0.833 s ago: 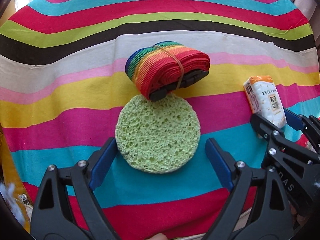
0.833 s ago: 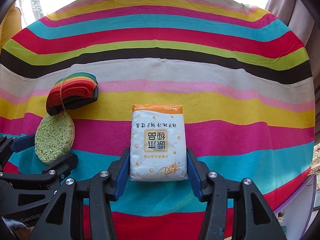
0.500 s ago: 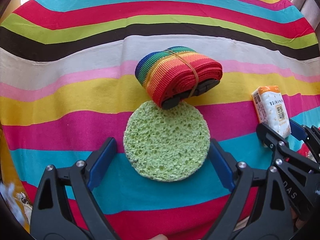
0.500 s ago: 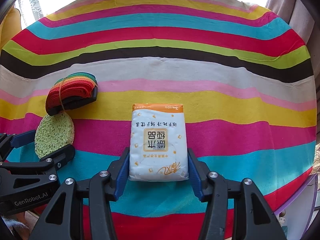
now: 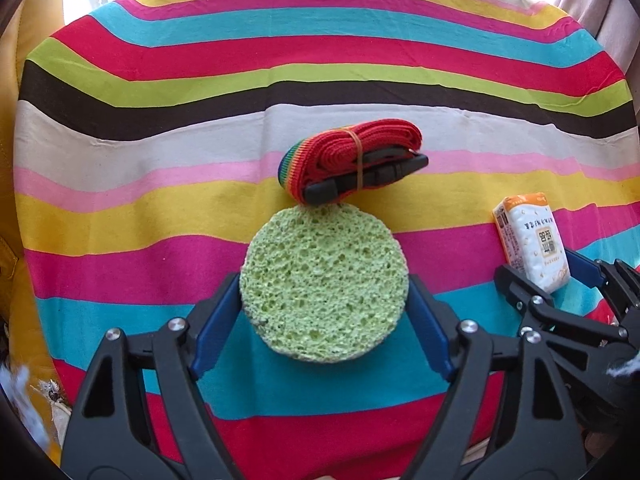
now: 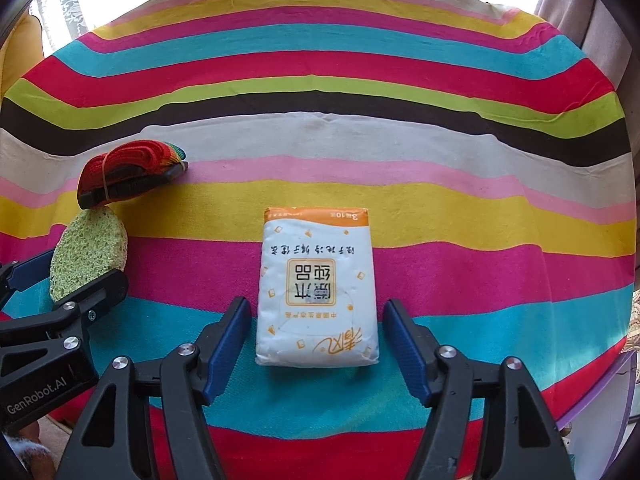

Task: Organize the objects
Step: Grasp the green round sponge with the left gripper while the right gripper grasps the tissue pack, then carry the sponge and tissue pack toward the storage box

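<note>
A round green sponge [image 5: 324,284] lies flat between the fingers of my left gripper [image 5: 324,320], whose blue pads touch its sides. It also shows in the right wrist view [image 6: 90,252]. A rainbow strap bundle with a black buckle [image 5: 352,164] lies just beyond the sponge, touching it, and shows in the right wrist view [image 6: 128,176]. A white and orange tissue pack [image 6: 318,288] lies between the fingers of my right gripper [image 6: 318,344], with a gap on each side. The pack shows in the left wrist view [image 5: 532,246].
Everything rests on a table covered with a striped cloth [image 6: 320,152]. A yellow cushion [image 5: 12,160] is at the left edge. A curtain [image 6: 592,24] hangs at the far right. The two grippers sit side by side near the front edge.
My left gripper has closed in until its pads touch the sponge. My right gripper's fingers have spread apart from the tissue pack's sides.
</note>
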The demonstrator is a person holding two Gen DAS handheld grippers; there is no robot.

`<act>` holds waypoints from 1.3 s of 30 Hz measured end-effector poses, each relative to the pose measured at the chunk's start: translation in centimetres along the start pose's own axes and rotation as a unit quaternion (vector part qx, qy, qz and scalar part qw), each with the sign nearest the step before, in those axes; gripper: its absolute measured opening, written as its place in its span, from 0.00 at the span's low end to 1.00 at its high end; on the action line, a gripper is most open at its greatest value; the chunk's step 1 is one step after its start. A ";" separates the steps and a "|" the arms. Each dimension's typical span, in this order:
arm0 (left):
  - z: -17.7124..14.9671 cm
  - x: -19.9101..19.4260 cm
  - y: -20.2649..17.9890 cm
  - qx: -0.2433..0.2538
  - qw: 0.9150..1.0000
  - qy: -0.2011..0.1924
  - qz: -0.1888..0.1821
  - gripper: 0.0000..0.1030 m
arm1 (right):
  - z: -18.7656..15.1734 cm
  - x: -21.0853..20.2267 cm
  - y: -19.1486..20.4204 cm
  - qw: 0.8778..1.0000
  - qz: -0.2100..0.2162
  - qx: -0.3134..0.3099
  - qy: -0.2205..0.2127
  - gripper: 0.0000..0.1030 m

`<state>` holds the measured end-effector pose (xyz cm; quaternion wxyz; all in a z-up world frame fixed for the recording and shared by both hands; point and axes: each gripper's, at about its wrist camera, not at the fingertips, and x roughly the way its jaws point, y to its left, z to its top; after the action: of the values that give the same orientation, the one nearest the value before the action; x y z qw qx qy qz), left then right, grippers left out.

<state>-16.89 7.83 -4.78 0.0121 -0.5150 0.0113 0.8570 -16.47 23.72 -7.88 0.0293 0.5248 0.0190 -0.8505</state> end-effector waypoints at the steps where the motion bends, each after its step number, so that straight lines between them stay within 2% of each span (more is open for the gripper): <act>1: 0.0 -0.2 -0.1 -0.001 1.000 -0.005 0.003 0.80 | 0.0 0.0 0.0 1.000 0.000 -0.001 -0.001 0.67; 7: 0.4 -0.3 -0.7 0.013 1.000 -0.010 0.011 0.80 | 0.4 0.1 -0.3 1.000 0.003 -0.001 -0.005 0.66; 9: 0.3 -0.6 -0.5 0.018 1.000 -0.011 0.007 0.80 | 0.3 -0.3 -0.3 1.000 0.003 -0.001 -0.013 0.51; 12: 0.0 -1.3 -0.6 0.011 1.000 -0.013 -0.025 0.80 | 0.1 -0.2 -0.2 1.000 0.007 -0.003 -0.015 0.50; 19: -0.9 -4.3 -1.4 0.009 0.998 -0.047 -0.043 0.80 | -0.7 -3.0 -1.1 0.999 0.013 0.008 -0.051 0.50; 30: -1.3 -6.1 -3.8 0.041 0.996 -0.069 -0.037 0.80 | -3.1 -7.1 -2.8 0.995 0.009 0.018 -0.094 0.50; 39: -2.1 -7.3 -5.8 0.061 0.994 -0.070 -0.051 0.80 | -5.3 -8.8 -5.2 0.994 -0.001 0.044 -0.102 0.51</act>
<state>-11.39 13.51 0.60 0.0878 -0.4519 0.0370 0.8870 -8.20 29.53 -2.39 0.0070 0.4365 -0.0210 -0.8994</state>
